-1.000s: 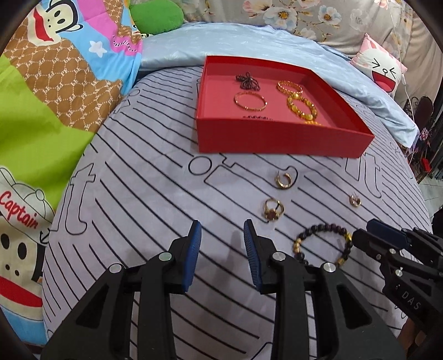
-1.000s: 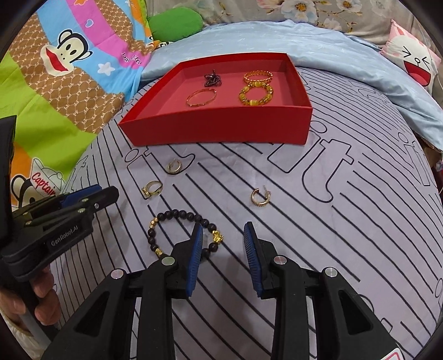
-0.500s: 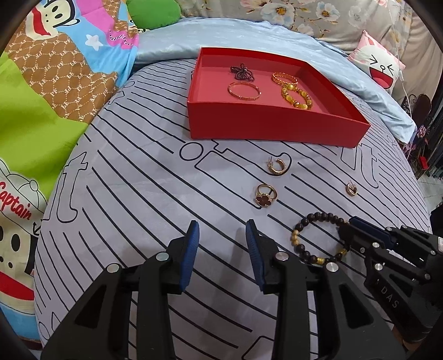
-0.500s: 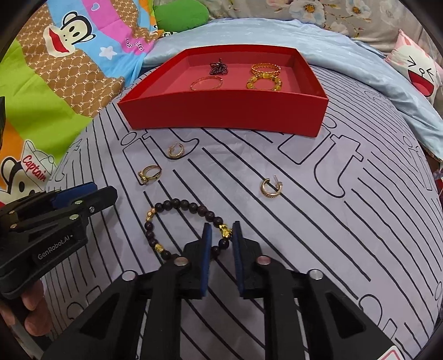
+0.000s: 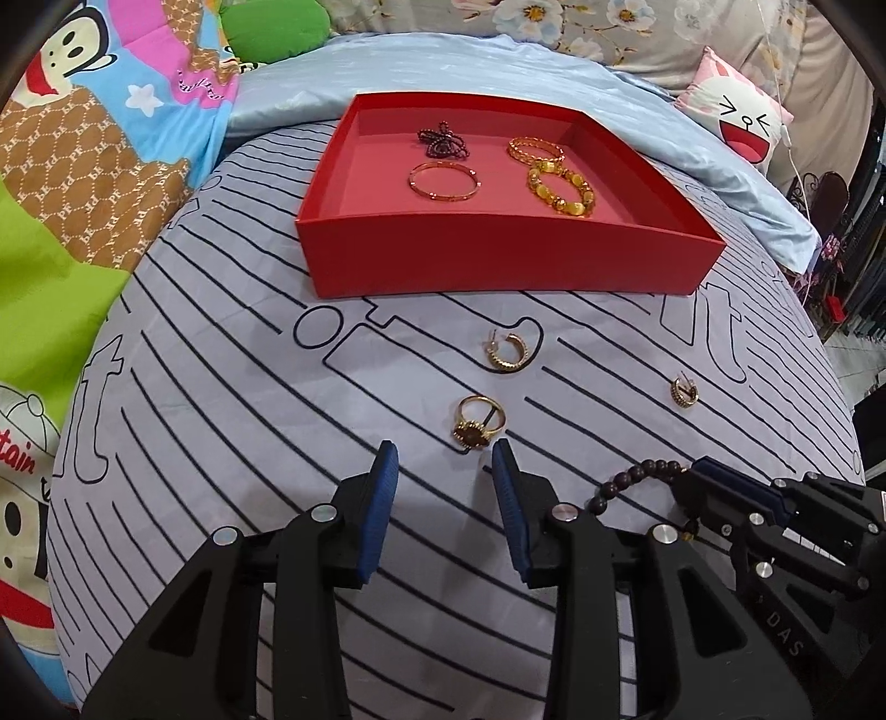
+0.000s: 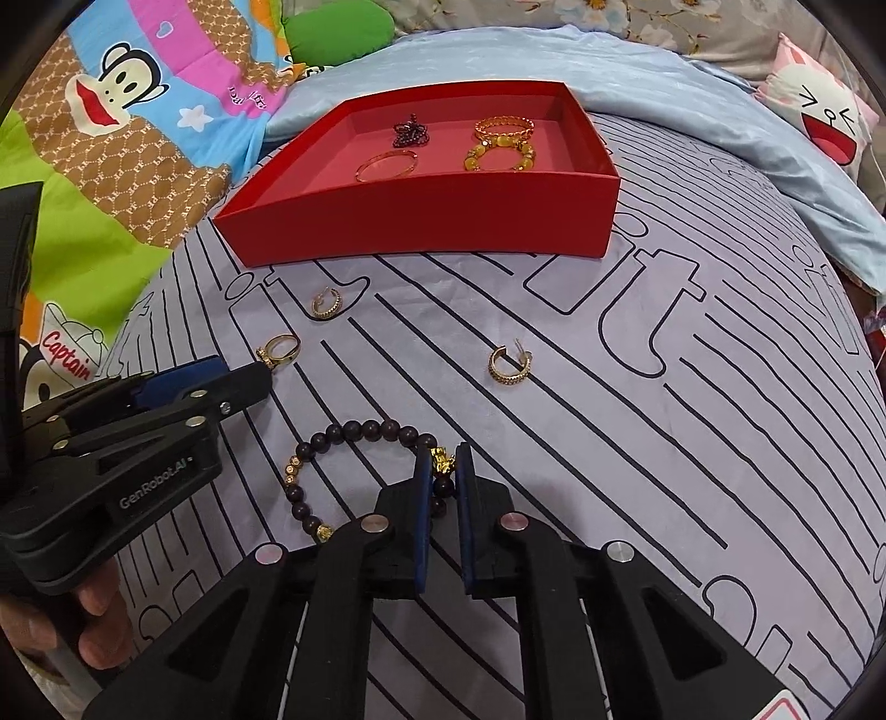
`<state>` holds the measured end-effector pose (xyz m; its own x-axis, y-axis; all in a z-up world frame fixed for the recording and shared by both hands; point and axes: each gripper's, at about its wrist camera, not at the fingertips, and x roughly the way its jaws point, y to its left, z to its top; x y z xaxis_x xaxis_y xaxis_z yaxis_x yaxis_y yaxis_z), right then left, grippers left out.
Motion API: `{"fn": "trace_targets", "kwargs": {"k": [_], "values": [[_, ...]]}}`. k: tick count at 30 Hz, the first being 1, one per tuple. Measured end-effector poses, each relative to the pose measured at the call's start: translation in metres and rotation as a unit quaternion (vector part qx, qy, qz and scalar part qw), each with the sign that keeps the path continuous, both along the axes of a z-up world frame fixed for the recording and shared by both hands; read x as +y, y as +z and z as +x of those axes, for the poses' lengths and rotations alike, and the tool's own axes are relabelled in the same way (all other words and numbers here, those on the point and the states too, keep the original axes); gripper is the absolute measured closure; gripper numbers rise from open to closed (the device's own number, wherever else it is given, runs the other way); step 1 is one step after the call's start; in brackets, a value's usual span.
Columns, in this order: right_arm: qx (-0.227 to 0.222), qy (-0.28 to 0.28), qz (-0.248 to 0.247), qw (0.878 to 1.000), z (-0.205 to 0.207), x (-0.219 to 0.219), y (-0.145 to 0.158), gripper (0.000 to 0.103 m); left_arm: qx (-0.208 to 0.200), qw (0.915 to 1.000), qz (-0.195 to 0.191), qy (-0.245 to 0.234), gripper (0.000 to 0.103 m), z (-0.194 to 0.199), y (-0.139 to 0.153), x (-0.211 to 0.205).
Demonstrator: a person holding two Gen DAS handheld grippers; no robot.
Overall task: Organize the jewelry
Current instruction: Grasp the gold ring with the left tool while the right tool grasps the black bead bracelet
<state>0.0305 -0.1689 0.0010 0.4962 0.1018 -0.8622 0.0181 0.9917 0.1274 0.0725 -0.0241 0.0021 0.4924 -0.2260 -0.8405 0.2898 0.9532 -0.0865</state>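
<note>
Striped bedsheet, bracelet between right tongs

Both wrist views low, near, facing shared red tray.

Bed covered by a lavender sheet with black line print. Pale blue quilt bunched along the far edge. Cartoon monkey blanket down the left side, green pillow at the far-left corner. Floral fabric behind. Pink cat-face cushion at the far right. Dim room clutter past the right edge, tiled floor. Even lighting.
</note>
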Motion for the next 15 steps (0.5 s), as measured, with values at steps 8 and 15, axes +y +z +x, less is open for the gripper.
{"fn": "trace_targets", "kwargs": {"k": [8,15], "values": [[0.000,-0.001,0.002,1.000,0.0007,-0.0007,0.0000,0.095,-0.009,0.9999,-0.001,-0.006,0.071,0.0052,-0.0014,-0.0038],[0.000,-0.001,0.004,1.000,0.0027,-0.0002,0.0026,0.095,-0.009,0.9999,-0.004,-0.013,0.089,0.0046,-0.0010,-0.0055]]}}
